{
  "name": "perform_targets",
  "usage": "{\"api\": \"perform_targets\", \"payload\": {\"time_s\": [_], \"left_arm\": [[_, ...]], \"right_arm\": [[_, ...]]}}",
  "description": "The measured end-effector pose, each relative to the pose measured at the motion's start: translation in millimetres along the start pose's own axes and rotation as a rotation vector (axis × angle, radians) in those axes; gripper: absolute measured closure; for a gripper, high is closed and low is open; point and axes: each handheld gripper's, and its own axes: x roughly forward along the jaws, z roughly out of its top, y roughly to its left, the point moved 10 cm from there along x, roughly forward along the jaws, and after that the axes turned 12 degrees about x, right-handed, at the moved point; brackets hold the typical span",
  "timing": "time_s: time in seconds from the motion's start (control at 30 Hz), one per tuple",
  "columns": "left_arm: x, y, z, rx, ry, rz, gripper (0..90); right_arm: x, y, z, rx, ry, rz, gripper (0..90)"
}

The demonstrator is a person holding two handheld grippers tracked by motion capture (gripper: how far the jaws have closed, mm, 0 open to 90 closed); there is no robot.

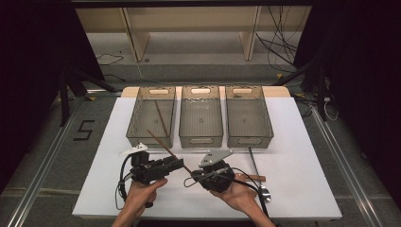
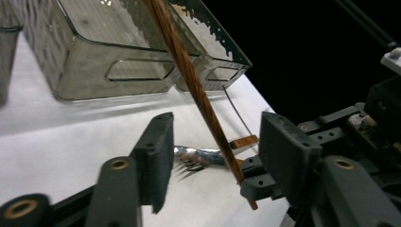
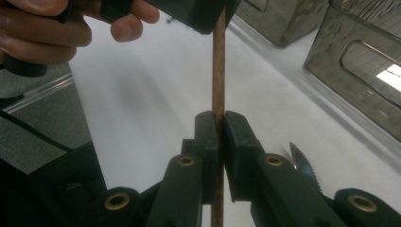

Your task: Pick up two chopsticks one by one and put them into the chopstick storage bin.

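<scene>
A brown wooden chopstick (image 1: pixel 161 142) slants over the white table between my two grippers. My right gripper (image 1: pixel 194 175) is shut on its lower end; in the right gripper view the pads (image 3: pixel 208 130) clamp the chopstick (image 3: pixel 218 71). My left gripper (image 1: pixel 177 163) is beside it on the left. In the left gripper view the chopstick (image 2: pixel 189 71) passes between the parted jaws of the left gripper (image 2: pixel 220 142), with a gap on each side. A hand (image 3: pixel 56 28) holds the left gripper at the top of the right gripper view.
Three clear grey bins (image 1: pixel 150 139) (image 1: pixel 201 140) (image 1: pixel 249 140) stand in a row behind the grippers; the left one holds another chopstick (image 1: pixel 162 120). A black-handled knife (image 1: pixel 254 163), a fork (image 2: pixel 194 158) and a wooden-handled piece (image 2: pixel 245 141) lie at the right.
</scene>
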Motion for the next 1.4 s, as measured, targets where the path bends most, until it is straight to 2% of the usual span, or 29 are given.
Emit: {"api": "perform_targets", "payload": {"time_s": [0.23, 0.53, 0.57, 0.6, 0.67, 0.73, 0.77, 0.8, 0.83, 0.87, 0.97, 1.0, 1.07, 1.13, 1.3, 1.4], "left_arm": [[2.2, -4.4, 2.5, -0.002, -0.006, -0.035, 62.2], [1.7, -4.9, 6.1, -0.041, -0.03, -0.073, 79.0], [1.3, -5.4, 6.5, -0.049, -0.033, -0.087, 80.5], [0.4, -7.0, 7.7, -0.073, -0.038, -0.121, 81.8], [0.2, -8.1, 8.5, -0.082, -0.041, -0.137, 83.1], [-1.1, -8.7, 9.4, -0.075, -0.039, -0.137, 84.4], [-2.1, -8.5, 10.1, -0.074, -0.038, -0.139, 84.6], [-3.3, -7.1, 11.2, -0.073, -0.039, -0.135, 84.7], [-4.9, -5.0, 12.6, -0.068, -0.038, -0.124, 84.7], [-6.9, -2.1, 14.3, -0.057, -0.035, -0.11, 84.7], [-14.4, 8.5, 24.5, -0.053, -0.047, -0.083, 84.7], [-16.9, 12.2, 28.2, -0.046, -0.045, -0.074, 84.6], [-21.1, 19.7, 36.7, -0.035, -0.048, -0.052, 84.6], [-23.7, 28.0, 44.6, -0.035, -0.044, -0.035, 84.6], [-28.7, 44.6, 62.8, -0.018, -0.005, 0.003, 84.6], [-33.0, 53.1, 76.3, -0.009, 0.008, 0.018, 84.5]], "right_arm": [[-1.6, 0.4, 1.7, -0.005, -0.018, 0.002, 84.9], [-4.8, 2.0, 4.3, -0.009, -0.043, 0.017, 84.9], [-5.2, 1.7, 4.2, -0.014, -0.042, 0.019, 84.8], [-5.3, 2.2, 4.6, -0.011, -0.047, 0.023, 84.7], [-5.3, 2.7, 4.8, -0.008, -0.051, 0.025, 84.5], [-5.3, 2.9, 5.1, -0.015, -0.057, 0.024, 83.0], [-6.1, 2.5, 5.4, -0.015, -0.06, 0.025, 78.1], [-7.1, 2.4, 5.6, -0.009, -0.056, 0.033, 73.4], [-12.1, 1.2, 6.6, -0.003, -0.067, 0.034, 65.1], [-12.1, 1.2, 6.6, -0.003, -0.067, 0.034, 65.1], [-21.7, -1.9, 4.4, -0.003, -0.063, 0.032, 53.9], [-28.7, -6.6, 1.5, 0.007, -0.068, 0.019, 49.8], [-32.0, -9.3, -0.7, 0.018, -0.066, 0.013, 46.9], [-39.6, -20.0, -7.9, 0.045, -0.063, -0.03, 39.5], [-44.9, -31.5, -17.6, 0.063, -0.057, -0.065, 33.5], [-47.1, -36.1, -23.7, 0.083, -0.056, -0.07, 30.7]]}}
